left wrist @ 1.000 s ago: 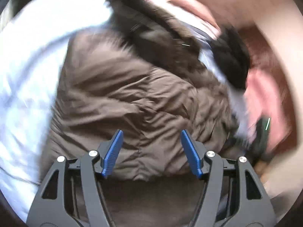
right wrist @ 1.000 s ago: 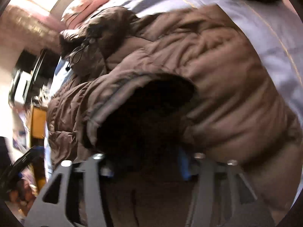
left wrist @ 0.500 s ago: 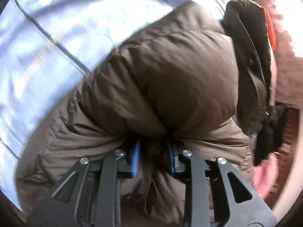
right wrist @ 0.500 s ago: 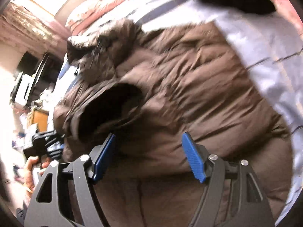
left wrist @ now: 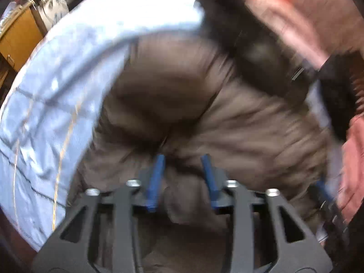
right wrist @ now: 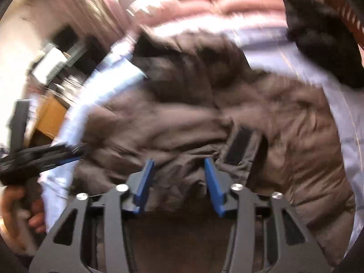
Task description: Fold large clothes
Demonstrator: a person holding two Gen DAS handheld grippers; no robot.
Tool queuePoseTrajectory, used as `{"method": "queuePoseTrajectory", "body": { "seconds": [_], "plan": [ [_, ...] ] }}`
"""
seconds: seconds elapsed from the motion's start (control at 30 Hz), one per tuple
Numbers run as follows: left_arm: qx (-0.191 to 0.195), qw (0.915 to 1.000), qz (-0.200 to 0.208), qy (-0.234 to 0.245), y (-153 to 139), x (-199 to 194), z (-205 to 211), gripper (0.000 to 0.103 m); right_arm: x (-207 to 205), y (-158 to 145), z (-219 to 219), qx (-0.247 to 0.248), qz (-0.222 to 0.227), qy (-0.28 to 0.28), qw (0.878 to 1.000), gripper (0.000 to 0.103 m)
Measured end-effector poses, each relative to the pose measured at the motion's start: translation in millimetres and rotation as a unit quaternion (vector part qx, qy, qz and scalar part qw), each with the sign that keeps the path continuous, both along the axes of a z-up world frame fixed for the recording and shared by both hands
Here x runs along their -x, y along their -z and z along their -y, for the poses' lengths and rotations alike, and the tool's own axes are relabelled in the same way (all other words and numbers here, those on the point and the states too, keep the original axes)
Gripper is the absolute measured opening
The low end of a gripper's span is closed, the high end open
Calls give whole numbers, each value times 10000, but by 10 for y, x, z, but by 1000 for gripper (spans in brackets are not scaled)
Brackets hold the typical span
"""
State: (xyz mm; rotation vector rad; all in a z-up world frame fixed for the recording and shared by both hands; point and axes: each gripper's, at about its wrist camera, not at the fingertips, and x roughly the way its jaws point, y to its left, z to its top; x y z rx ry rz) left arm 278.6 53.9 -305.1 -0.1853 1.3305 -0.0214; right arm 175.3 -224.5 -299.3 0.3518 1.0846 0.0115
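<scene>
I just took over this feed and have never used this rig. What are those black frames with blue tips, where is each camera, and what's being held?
No robot here: a person carries a handheld two-finger gripper in each hand, with a fisheye camera on each looking along its blue-padded fingers. One picture is from the left gripper, the other from the right gripper. A brown puffy jacket lies on a pale blue bedsheet, with a black garment and pink bedding beyond. The left gripper pinches a bunch of jacket fabric. The right gripper's jaws are closing with jacket fabric between them; blur hides whether they grip yet. The person's hand shows in the right view, holding the left gripper.
</scene>
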Motion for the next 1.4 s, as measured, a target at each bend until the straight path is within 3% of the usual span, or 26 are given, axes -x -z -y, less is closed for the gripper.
{"method": "queuePoseTrajectory", "body": {
  "seconds": [0.03, 0.07, 0.17, 0.27, 0.33, 0.4, 0.43, 0.53, 0.6, 0.63, 0.7, 0.73, 0.77, 0.83, 0.9, 0.93, 1.03, 1.13, 1.23, 1.33, 1.37, 1.4],
  "plan": [
    [-300, 9992, -272, 53, 236, -37, 0, 25, -14, 125, 72, -26, -135, 110, 9998, 41],
    [-396, 9986, -337, 92, 346, -45, 13, 16, -54, 264, 154, -137, -253, 163, 9995, 33],
    [-455, 9982, -398, 35, 477, -151, 10, 11, -112, 430, 299, -352, -358, 249, 9984, 14],
    [-468, 9980, -421, -41, 410, -218, 42, 10, -117, 359, 319, -472, -344, 304, 9978, 15],
    [-502, 9986, -149, -46, 170, -212, 31, 13, -45, 191, 311, -410, -123, 274, 9987, 17],
    [-569, 9977, 333, 154, -80, -172, 48, 30, 9, 23, 300, -168, 219, 231, 9994, 25],
    [-792, 9954, 500, 197, -146, -178, 49, 33, -9, 26, 288, 90, 169, 223, 9996, 29],
    [-1081, 9941, 12, -73, 115, -270, -91, 27, -111, 331, 300, 6, -469, 219, 9987, 30],
    [-889, 9957, 205, -177, 25, -327, -61, 25, -90, 200, 299, -63, -370, 439, 9983, 33],
    [-857, 9950, 507, -82, -118, -315, -4, 28, -104, 93, 271, -66, -294, 416, 9987, 36],
    [-741, 9860, 1462, 300, -549, -233, 272, 73, -150, -251, 193, 1, 213, 297, 9993, 63],
    [-612, 9820, 1727, 458, -681, -197, 432, 76, -171, -463, 150, 129, 569, 272, 9979, 69],
    [-350, 9819, 1734, 673, -716, -192, 581, 76, -213, -664, 107, 259, 904, 251, 9953, 78],
    [96, 9849, 1319, 1114, -557, -177, 865, 72, -401, -951, 17, 484, 1331, 168, 9898, 87],
    [165, 9854, 927, 1416, -362, -211, 977, 48, -768, -1090, -67, 778, 1472, 75, 9860, 92],
    [43, 9845, 724, 1594, -209, -228, 1091, 40, -974, -1101, -89, 998, 1442, -26, 9845, 92],
    [-48, 9866, 611, 1515, -65, -243, 1083, 34, -1830, -919, -180, 1857, 967, -235, 9776, 92],
    [112, 9904, 283, 1348, 121, -356, 969, 33, -2608, -729, -411, 2394, 904, -471, 9655, 91],
    [73, 9905, 173, 1360, 384, -343, 1012, 33, -3067, -563, -759, 2767, 898, -765, 9537, 91],
    [-109, 9891, 120, 1465, 504, -373, 1057, 33, -3442, -227, -996, 3349, 462, -907, 9367, 91],
    [-123, 9889, 85, 1479, 504, -368, 1058, 33, -3584, -73, -1052, 3797, 336, -863, 9205, 84],
    [-125, 9887, 59, 1495, 529, -388, 1084, 34, -3645, 24, -1044, 4034, 234, -809, 9112, 66]
  ]
}}
